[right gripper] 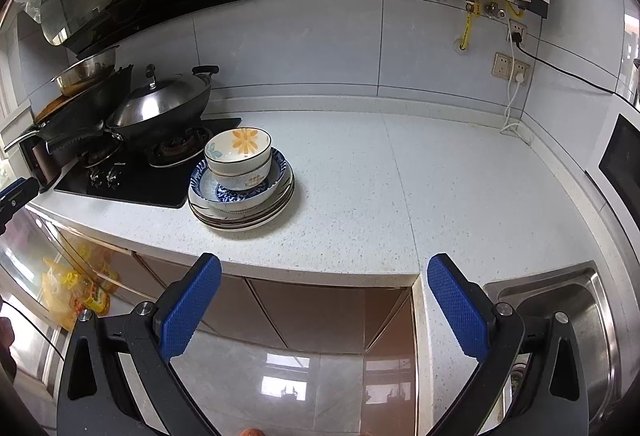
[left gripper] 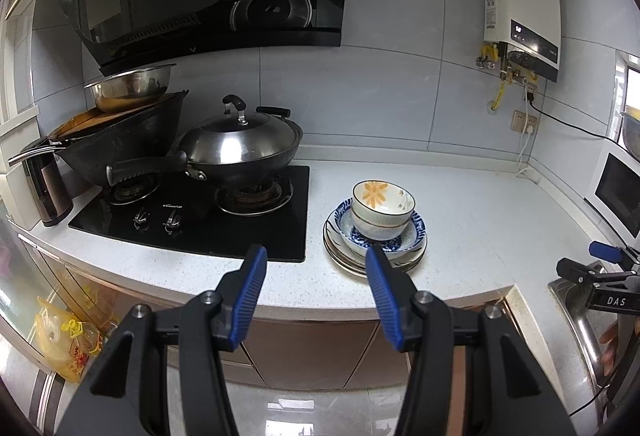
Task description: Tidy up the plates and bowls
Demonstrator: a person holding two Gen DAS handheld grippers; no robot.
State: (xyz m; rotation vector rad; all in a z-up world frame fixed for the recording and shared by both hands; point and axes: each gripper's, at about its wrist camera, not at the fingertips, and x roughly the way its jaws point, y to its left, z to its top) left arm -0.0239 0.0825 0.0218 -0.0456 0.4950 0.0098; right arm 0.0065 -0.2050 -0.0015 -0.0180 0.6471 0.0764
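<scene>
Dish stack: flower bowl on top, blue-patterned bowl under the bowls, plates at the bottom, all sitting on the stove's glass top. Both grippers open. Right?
Not quite. The dish stack sits on the white countertop, beside the stove, not on its glass; the right wrist view shows it. The rest holds: flower bowl on top, plates at the bottom, left gripper and right gripper open.

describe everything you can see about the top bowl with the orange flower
The top bowl is glossy, cream-white and ceramic-looking, with an orange daisy painted inside and a smaller leaf motif on its inner wall. Its outside looks faintly ribbed. It sits upright and empty, nested in a similar bowl, which rests in a blue-patterned bowl atop a stack of plates on the speckled counter, beside the stove. Neither tool touches it.
</scene>
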